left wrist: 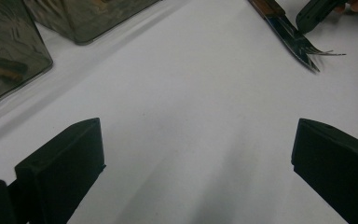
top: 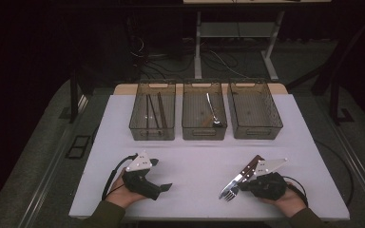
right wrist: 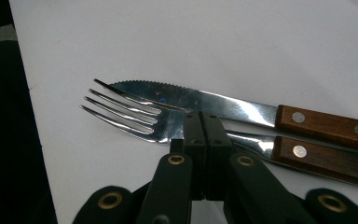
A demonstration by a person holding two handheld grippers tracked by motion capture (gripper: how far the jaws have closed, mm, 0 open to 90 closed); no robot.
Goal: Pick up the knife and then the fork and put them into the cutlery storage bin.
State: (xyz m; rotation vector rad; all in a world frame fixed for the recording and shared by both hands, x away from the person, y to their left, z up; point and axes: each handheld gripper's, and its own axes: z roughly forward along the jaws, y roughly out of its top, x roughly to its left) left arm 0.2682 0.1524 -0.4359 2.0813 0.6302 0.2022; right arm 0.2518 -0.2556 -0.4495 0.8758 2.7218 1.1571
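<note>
On white table (top: 199, 166), three bins (top: 204, 116), dark room

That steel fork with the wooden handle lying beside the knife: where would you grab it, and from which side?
Grip the steel fork with the wooden handle at its narrow metal neck, coming from straight above with one jaw on each side. It lies flat, close against the serrated steel knife, so the thin neck probably leaves more room than the handle. The shut right gripper sits right there.

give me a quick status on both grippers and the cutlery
Left hand-held gripper open, idle on the table. Right hand-held gripper shut, pressing on the fork beside the knife. Nothing in the way.
</note>
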